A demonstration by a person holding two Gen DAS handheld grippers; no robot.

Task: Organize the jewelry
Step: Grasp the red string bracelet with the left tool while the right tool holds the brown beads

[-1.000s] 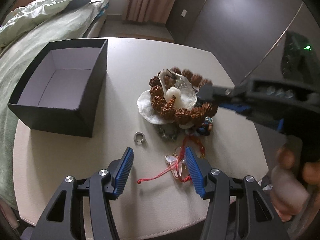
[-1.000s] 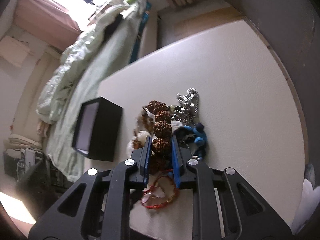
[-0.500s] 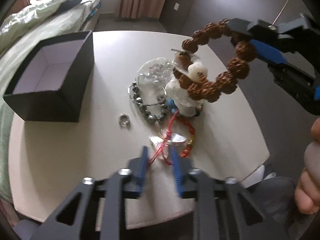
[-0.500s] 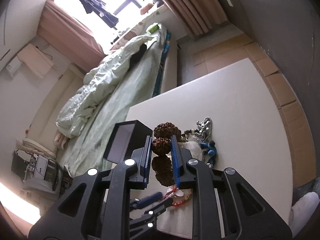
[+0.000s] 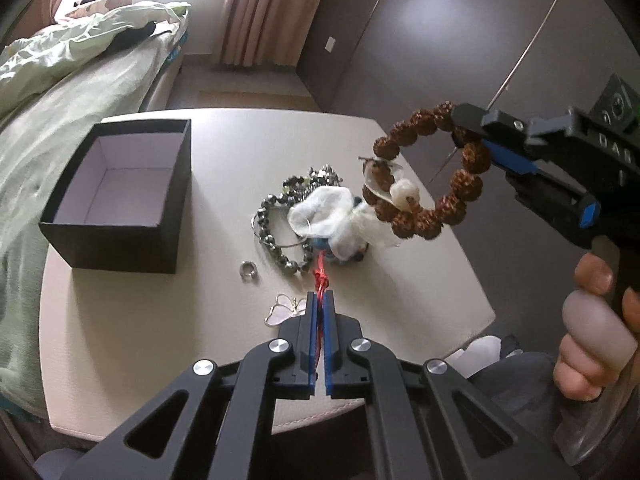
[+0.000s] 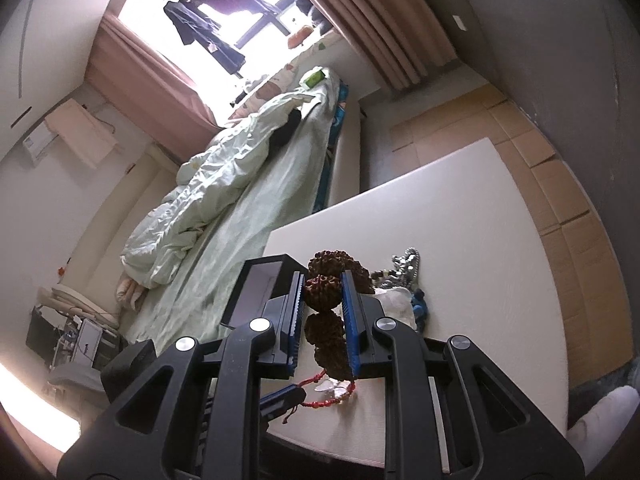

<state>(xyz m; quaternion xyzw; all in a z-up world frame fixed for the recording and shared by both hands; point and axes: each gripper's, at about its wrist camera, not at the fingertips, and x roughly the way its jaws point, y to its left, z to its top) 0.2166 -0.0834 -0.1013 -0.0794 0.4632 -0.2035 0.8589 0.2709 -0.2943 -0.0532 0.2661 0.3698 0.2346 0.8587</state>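
Note:
My right gripper (image 5: 460, 120) is shut on a brown seed-bead bracelet (image 5: 428, 176) and holds it in the air above the right side of the table; the beads also show between its blue pads in the right wrist view (image 6: 323, 289). My left gripper (image 5: 319, 296) is shut on a red cord bracelet (image 5: 320, 270) near the table's front. An open black box (image 5: 120, 196) with a pale inside stands at the left. A dark metallic bead bracelet (image 5: 280, 224), a white shell piece (image 5: 324, 216), a silver ring (image 5: 248, 270) and a butterfly pendant (image 5: 286, 308) lie on the table.
The beige table (image 5: 240, 152) has a rounded front edge. A bed with green bedding (image 5: 60, 92) runs along the left side. A dark wardrobe (image 5: 460, 40) stands behind at the right. A blue bead piece (image 6: 419, 306) lies by the shell.
My right gripper lifted the brown bracelet off the pile into the air. My left gripper moved forward and closed on the red cord.

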